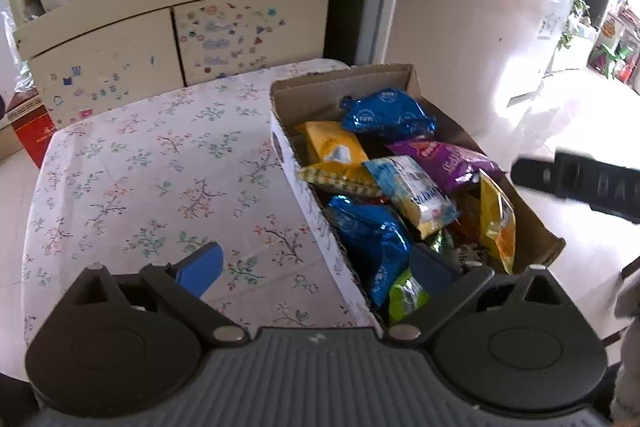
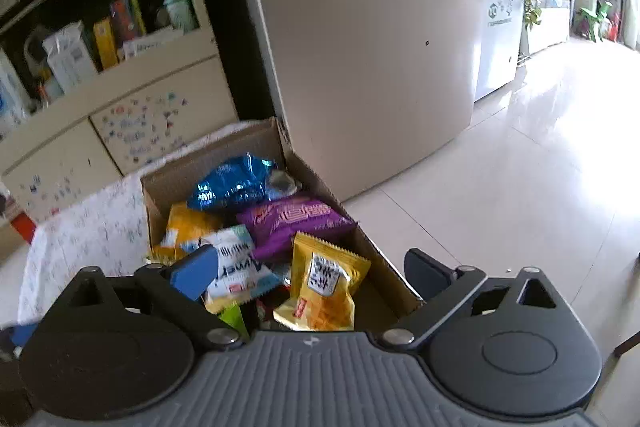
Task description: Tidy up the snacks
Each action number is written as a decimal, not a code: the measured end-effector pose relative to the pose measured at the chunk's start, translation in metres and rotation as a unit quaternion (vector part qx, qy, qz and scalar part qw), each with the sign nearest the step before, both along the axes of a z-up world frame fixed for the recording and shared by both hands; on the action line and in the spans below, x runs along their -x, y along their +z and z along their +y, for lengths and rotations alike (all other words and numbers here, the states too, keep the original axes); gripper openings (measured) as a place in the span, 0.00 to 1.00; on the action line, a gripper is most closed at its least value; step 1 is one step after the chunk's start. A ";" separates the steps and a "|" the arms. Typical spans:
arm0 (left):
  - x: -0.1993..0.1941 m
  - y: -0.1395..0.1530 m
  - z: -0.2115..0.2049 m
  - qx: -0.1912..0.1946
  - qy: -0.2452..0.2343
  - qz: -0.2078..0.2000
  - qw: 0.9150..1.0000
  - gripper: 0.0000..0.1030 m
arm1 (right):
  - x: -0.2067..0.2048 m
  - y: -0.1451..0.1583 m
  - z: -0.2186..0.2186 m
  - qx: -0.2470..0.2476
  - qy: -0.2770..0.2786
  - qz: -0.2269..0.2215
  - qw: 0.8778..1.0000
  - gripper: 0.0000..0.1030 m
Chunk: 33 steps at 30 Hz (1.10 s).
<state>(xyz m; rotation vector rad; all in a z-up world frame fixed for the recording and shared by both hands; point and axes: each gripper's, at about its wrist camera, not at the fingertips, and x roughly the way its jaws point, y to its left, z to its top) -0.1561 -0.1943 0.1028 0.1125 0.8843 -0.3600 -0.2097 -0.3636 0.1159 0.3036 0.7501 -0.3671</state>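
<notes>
A cardboard box [image 1: 344, 83] [image 2: 180, 179] full of snack packets sits on the right end of a table with a floral cloth [image 1: 160, 163]. Inside are blue foil bags [image 1: 386, 115] [image 2: 236, 185], a purple packet [image 1: 444, 159] [image 2: 296, 221], yellow packets [image 1: 332, 147] [image 2: 324, 283] and a white-blue-yellow packet [image 1: 416, 191] [image 2: 236, 267]. My left gripper [image 1: 316, 267] is open and empty, straddling the box's near-left wall. My right gripper [image 2: 312, 271] is open and empty above the box's near end, over the yellow packet. Part of the right gripper [image 1: 580, 183] shows at the right of the left wrist view.
A cream cabinet [image 1: 176, 35] [image 2: 120, 131] with stickers and cluttered shelves stands behind the table. A fridge [image 2: 368, 67] stands right behind the box. A red box [image 1: 32, 131] sits on the floor left of the table. Tiled floor [image 2: 520, 167] lies to the right.
</notes>
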 end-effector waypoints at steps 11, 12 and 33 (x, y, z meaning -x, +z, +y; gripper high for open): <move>-0.007 0.001 0.001 -0.032 0.032 -0.002 0.999 0.98 | 0.000 -0.007 0.006 0.034 0.006 0.028 0.999 1.00; -0.008 0.002 0.001 -0.037 0.034 -0.004 0.999 0.98 | -0.001 -0.007 0.005 0.035 0.007 0.030 0.999 1.00; -0.015 -0.004 -0.014 -0.085 0.033 -0.017 0.996 0.99 | -0.011 -0.014 0.014 0.059 0.017 0.064 0.996 1.00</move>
